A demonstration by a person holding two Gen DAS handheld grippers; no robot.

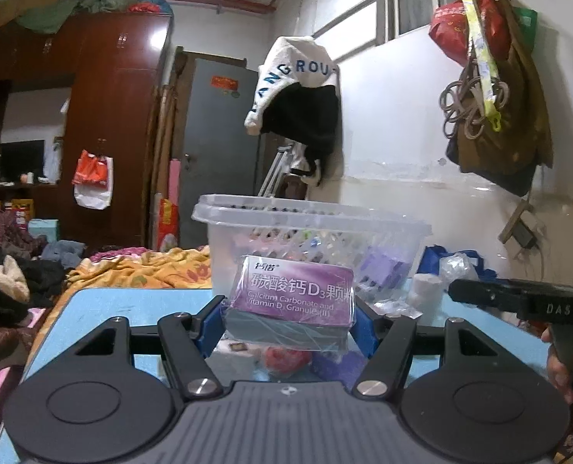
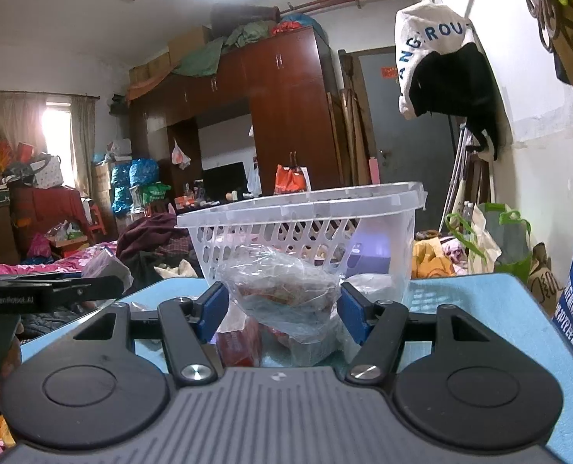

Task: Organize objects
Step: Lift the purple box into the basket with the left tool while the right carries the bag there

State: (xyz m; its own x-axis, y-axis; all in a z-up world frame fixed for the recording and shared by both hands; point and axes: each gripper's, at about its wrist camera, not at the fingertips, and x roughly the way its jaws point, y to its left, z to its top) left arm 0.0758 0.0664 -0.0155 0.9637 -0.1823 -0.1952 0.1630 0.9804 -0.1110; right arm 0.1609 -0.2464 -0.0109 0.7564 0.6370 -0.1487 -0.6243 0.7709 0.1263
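**Both tools loaded, basket waiting ahead**

The purple box [image 1: 292, 297], wrapped in clear plastic, sat clamped between the blue pads of the left tool [image 1: 289, 319], lifted clear of the blue counter [image 1: 139, 301]. The right tool [image 2: 282, 311] carried a clear bag [image 2: 282, 290] with reddish contents; its pads pressed the bag's sides, so it looked gripped rather than merely framed.

Straight ahead of both tools, just beyond their loads, stood the white slotted basket [image 1: 309, 224] on the counter. Something purple showed through its wall, so at least one item seemed to be inside already. Below the left tool's load lay a red thing and another purple one under plastic; more red packets lay under the right tool's bag. Small wrapped bits rested beside the basket to the left tool's right.

The sorting looked partly done: two items in hand and not yet dropped in, several loose pieces left on the counter.
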